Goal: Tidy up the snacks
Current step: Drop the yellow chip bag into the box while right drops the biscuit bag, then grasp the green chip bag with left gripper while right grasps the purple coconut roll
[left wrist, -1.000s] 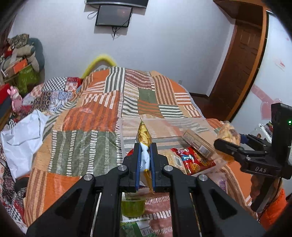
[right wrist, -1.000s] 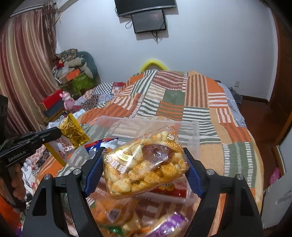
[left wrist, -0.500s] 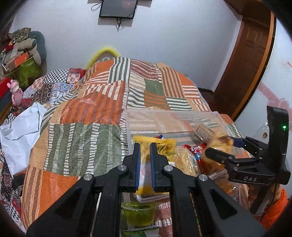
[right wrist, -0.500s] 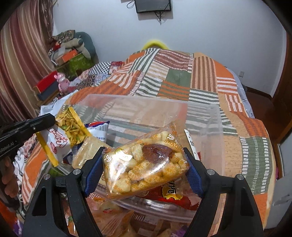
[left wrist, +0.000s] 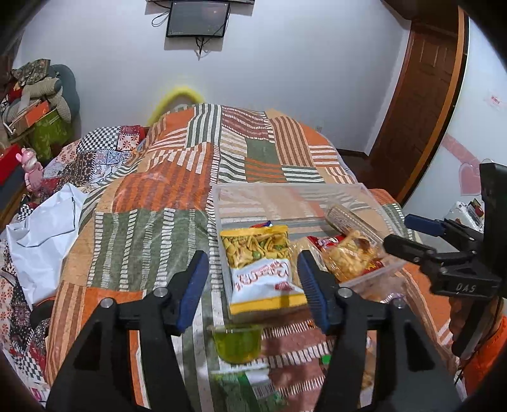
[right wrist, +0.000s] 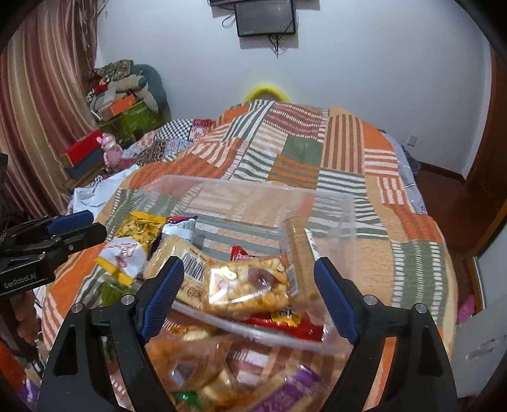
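Snacks sit heaped in a clear plastic bin (left wrist: 364, 187) on a patchwork bedspread (left wrist: 152, 228), and every place below is given relative to that bin. Nearest the left wrist camera, the left gripper (left wrist: 253, 279) hangs just short of the bin's near wall with its blue-padded fingers (left wrist: 193, 282) spread wide and nothing between them. A green jelly cup (left wrist: 236, 342) stands on the bedspread just outside the near wall, below that gap. Inside the near left corner a yellow-and-white mix packet (left wrist: 259, 263) leans against the wall.

In the right wrist view, the right gripper (right wrist: 250, 294) is poised over the bin's near edge, jaws likewise parted and gripping nothing. A clear puff bag (right wrist: 247, 288) lies between them on top of the pile, touching neither pad as far as the view shows. It rests on a red packet (right wrist: 285, 320) and beside a barcode-labelled cracker pack (right wrist: 183, 263). More wrapped snacks (right wrist: 196, 364), blurred, lie outside the near wall.

Deeper in the bin, a long biscuit sleeve (right wrist: 298, 253) leans along the right side. The far half of the bin floor is bare.

Past the far wall the bedspread runs on to a white wall carrying a dark screen (left wrist: 198, 19), and a wooden door (left wrist: 421, 95) stands off to the right.
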Available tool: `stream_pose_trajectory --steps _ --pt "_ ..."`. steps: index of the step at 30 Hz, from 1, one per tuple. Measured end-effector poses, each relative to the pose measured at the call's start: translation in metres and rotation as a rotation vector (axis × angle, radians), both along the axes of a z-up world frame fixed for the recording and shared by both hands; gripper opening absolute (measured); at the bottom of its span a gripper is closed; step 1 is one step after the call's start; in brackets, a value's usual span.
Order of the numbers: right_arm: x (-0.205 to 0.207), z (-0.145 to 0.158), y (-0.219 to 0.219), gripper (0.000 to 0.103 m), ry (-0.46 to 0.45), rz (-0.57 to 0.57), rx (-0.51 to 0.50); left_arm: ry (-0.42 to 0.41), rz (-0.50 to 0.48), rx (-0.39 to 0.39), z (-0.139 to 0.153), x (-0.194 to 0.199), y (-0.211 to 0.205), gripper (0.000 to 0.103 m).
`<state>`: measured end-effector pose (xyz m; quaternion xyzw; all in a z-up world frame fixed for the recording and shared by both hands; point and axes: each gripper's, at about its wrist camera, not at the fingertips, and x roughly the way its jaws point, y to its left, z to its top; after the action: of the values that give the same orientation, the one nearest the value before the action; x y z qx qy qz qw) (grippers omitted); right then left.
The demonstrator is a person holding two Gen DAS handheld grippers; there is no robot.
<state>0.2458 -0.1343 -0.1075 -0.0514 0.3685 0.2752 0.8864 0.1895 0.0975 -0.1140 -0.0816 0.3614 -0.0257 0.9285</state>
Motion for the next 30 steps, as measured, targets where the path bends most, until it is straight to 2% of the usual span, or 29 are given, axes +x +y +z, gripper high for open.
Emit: stream_pose_trajectory --steps 5,10,15,23,26,30 --pt "-0.014 0.005 -0.016 0.084 -0.005 -0.014 0.025 0.004 0.01 0.009 0.004 -0.02 0.002 0.068" --pt "-0.029 -0.002 -0.03 0.085 0.013 -0.032 0.028 0.036 0.013 0.021 -0.004 -0.037 0.0 0.074" --pt "-0.037 -0.022 -0.038 0.085 0.058 -0.05 0.004 0.095 0.019 0.02 -0.025 -0.047 -0.003 0.077" --pt "-0.042 -0.074 -0.04 0.085 0.207 -0.063 -0.043 0.201 0.002 0.036 -0.064 -0.054 -0.01 0.078" --pt "-0.045 -0.084 -0.04 0.085 0.23 -0.059 -0.058 0.23 0.003 0.02 -0.078 -0.054 -0.01 0.078" --pt "-0.048 -0.083 -0.05 0.085 0.237 -0.073 -0.042 0.258 0.001 0.018 -0.089 -0.052 -0.01 0.078"
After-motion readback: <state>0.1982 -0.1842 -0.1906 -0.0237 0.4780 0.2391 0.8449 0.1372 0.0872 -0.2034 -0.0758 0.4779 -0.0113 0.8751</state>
